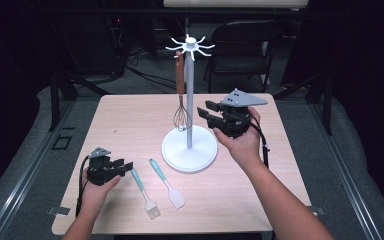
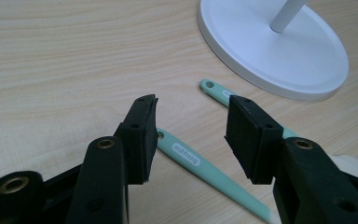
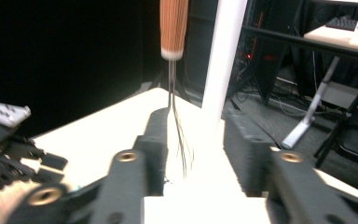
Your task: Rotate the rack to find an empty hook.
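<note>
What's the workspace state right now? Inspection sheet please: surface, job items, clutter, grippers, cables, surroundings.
Surface: light wood table, flat, no spills seen.
Job's things: white hook stand upright at table centre; whisk with wooden handle hangs from its top hooks; teal-handled brush and teal-handled spatula lie flat side by side in front of the stand.
Clutter: nothing seen.
Grippers: left gripper open, jaws astride the brush handle's tip, not closed on it; right gripper open, raised beside the stand pole, facing the whisk.
Cables: one black cable trails from the left gripper, another from the right, past the wrists.
Surroundings: dark room, folding chair behind the table, floor cables.
</note>
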Action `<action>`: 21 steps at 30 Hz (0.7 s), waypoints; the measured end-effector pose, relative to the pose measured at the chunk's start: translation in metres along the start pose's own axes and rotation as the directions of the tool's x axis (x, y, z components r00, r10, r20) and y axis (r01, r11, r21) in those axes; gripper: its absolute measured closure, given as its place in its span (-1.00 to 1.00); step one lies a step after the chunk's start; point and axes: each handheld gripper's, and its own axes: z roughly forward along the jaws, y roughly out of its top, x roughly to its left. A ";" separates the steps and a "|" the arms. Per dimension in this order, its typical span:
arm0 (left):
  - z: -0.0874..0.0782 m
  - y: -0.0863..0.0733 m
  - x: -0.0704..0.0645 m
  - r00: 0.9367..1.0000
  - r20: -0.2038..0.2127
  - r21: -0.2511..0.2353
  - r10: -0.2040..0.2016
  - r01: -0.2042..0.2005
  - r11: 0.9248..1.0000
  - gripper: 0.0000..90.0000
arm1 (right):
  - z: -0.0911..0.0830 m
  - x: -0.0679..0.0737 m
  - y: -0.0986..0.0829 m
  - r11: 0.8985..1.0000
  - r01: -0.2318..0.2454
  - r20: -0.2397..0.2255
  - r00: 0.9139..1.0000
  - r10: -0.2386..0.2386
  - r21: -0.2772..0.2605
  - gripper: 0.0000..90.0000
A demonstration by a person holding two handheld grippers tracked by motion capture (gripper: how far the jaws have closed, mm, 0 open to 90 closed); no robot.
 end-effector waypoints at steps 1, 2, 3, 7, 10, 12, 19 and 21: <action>0.000 0.000 0.000 1.000 0.000 -0.004 0.000 0.000 1.000 0.18 | 0.002 0.001 -0.004 1.000 0.000 0.005 1.000 0.000 0.007 0.26; 0.001 -0.001 0.000 1.000 0.001 -0.022 -0.005 0.005 1.000 0.18 | 0.003 0.002 -0.007 1.000 0.005 0.007 1.000 -0.005 0.017 0.23; 0.001 -0.001 0.000 1.000 -0.001 -0.025 -0.006 0.006 1.000 0.18 | 0.004 0.003 -0.011 1.000 0.004 0.006 1.000 -0.004 0.029 0.19; 0.000 -0.001 0.000 1.000 0.000 -0.022 -0.004 0.004 1.000 0.18 | 0.010 0.007 -0.026 0.997 0.008 0.002 1.000 -0.009 0.070 0.08; 0.000 -0.001 0.001 1.000 -0.001 -0.019 -0.005 0.005 1.000 0.18 | 0.015 0.011 -0.037 0.994 0.011 -0.008 1.000 -0.010 0.111 0.04; 0.000 -0.001 0.001 1.000 -0.001 -0.019 -0.004 0.004 1.000 0.18 | 0.018 0.013 -0.044 0.991 0.013 -0.016 1.000 -0.011 0.129 0.04; 0.000 -0.001 0.001 1.000 -0.001 -0.019 -0.004 0.004 1.000 0.18 | 0.028 0.020 -0.068 0.979 0.013 -0.056 0.998 -0.002 0.202 0.02; 0.000 -0.001 0.000 1.000 -0.003 -0.027 -0.005 0.005 1.000 0.18 | 0.030 0.021 -0.075 0.978 0.019 -0.054 0.999 -0.008 0.209 0.02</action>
